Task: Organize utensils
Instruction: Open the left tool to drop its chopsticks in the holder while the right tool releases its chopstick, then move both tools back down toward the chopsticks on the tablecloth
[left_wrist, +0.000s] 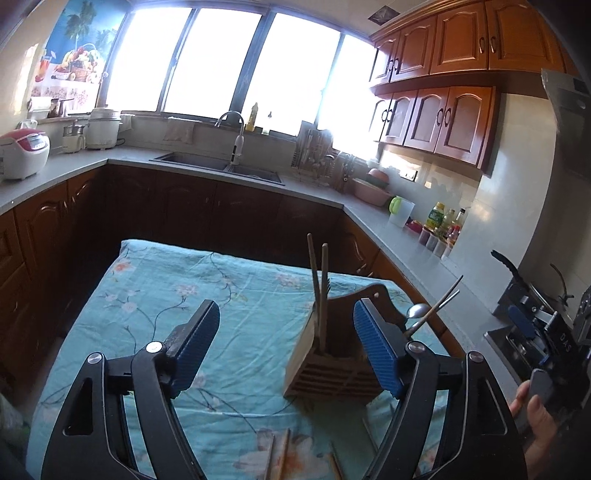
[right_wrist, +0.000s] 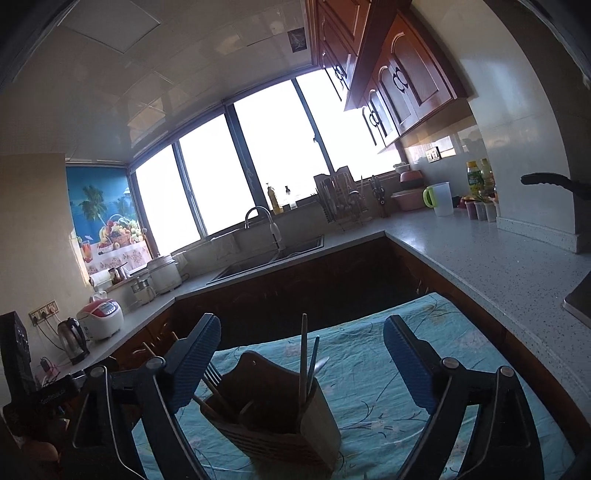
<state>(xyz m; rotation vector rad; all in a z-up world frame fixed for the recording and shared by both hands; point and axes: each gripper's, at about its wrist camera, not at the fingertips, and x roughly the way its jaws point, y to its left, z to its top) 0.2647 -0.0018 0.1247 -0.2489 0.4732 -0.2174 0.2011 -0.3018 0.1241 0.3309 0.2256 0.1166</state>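
A slatted wooden utensil holder (left_wrist: 332, 365) (right_wrist: 280, 417) stands on a table under a teal floral cloth (left_wrist: 166, 295). Two chopsticks (left_wrist: 319, 288) stand upright in it. A metal spoon (left_wrist: 417, 312) and more sticks lean out to its right; the right wrist view also shows a fork (right_wrist: 212, 373) in it. A loose pair of chopsticks (left_wrist: 279, 458) lies on the cloth at the near edge. My left gripper (left_wrist: 284, 306) is open, with the holder just beyond its right finger. My right gripper (right_wrist: 301, 323) is open above and behind the holder. Neither gripper holds anything.
A grey counter (left_wrist: 424, 251) wraps around the room, with a sink (left_wrist: 218, 166), a rice cooker (left_wrist: 22, 153), a dish rack (left_wrist: 317, 155), a jug (left_wrist: 400, 212) and bottles (left_wrist: 443, 225). A stove with a pan handle (left_wrist: 506, 262) is at the right. A hand (left_wrist: 532, 417) grips the other tool.
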